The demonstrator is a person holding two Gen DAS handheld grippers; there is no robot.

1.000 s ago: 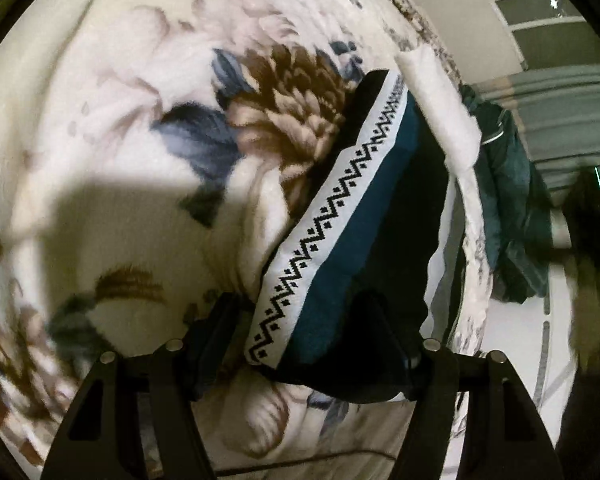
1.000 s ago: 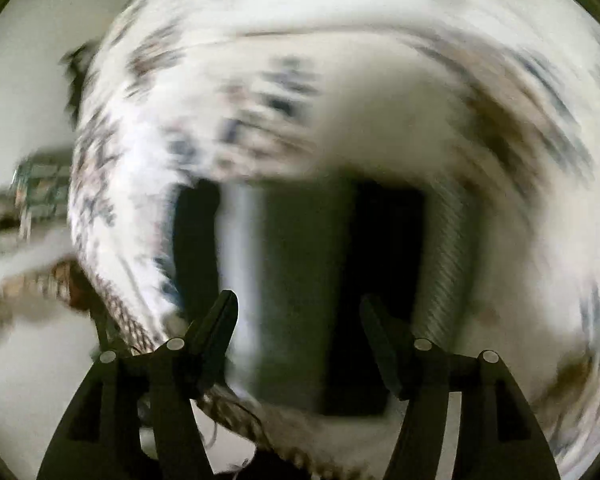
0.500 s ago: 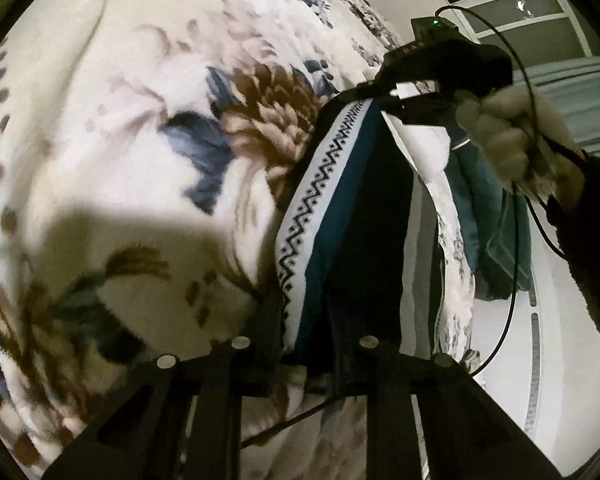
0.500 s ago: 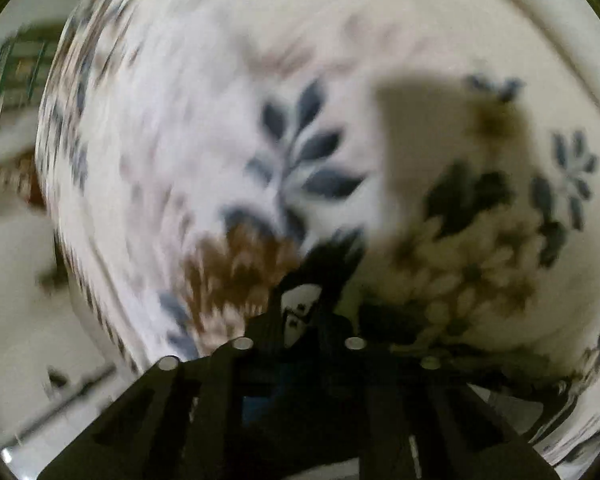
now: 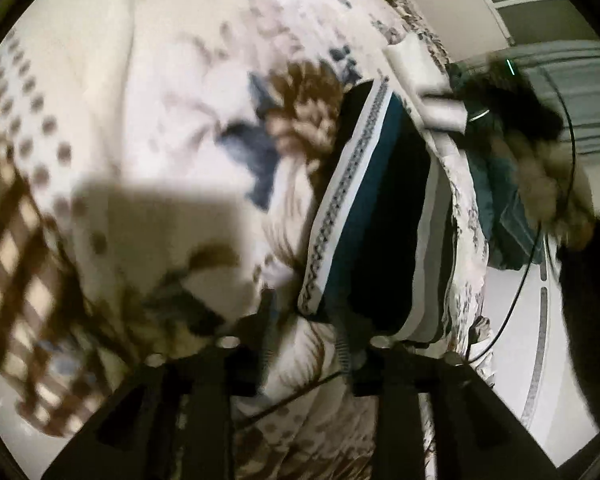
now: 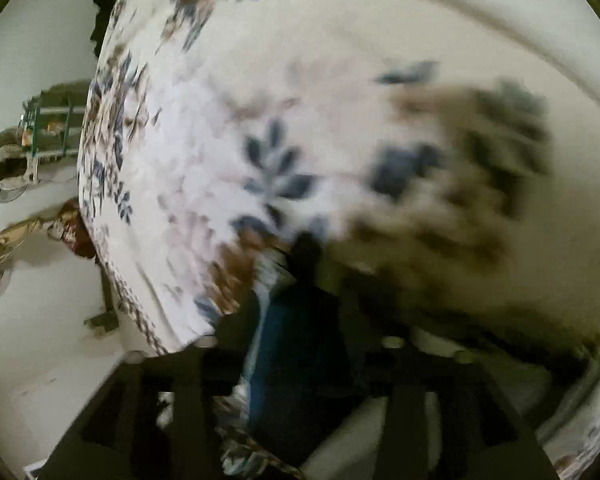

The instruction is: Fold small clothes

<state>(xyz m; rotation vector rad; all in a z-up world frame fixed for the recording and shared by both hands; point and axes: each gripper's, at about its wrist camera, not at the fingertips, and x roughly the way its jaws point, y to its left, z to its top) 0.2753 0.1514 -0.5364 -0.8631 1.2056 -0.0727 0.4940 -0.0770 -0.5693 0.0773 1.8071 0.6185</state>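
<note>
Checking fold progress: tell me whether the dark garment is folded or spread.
Folded. In the left wrist view the garment lies on the blanket as a narrow layered strip, its zigzag band along one long edge.

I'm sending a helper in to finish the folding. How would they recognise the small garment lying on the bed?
Start from the floral blanket that covers the bed, cream with brown and blue flowers. Near its edge, beside a big brown bloom, lies the folded garment, dark teal and black. A white waistband with a dark zigzag pattern sets it apart from the plain teal clothes beyond the edge.

dark folded garment [image 5: 384, 216] with white zigzag band and teal stripe lies on floral blanket [image 5: 148, 92].
</note>
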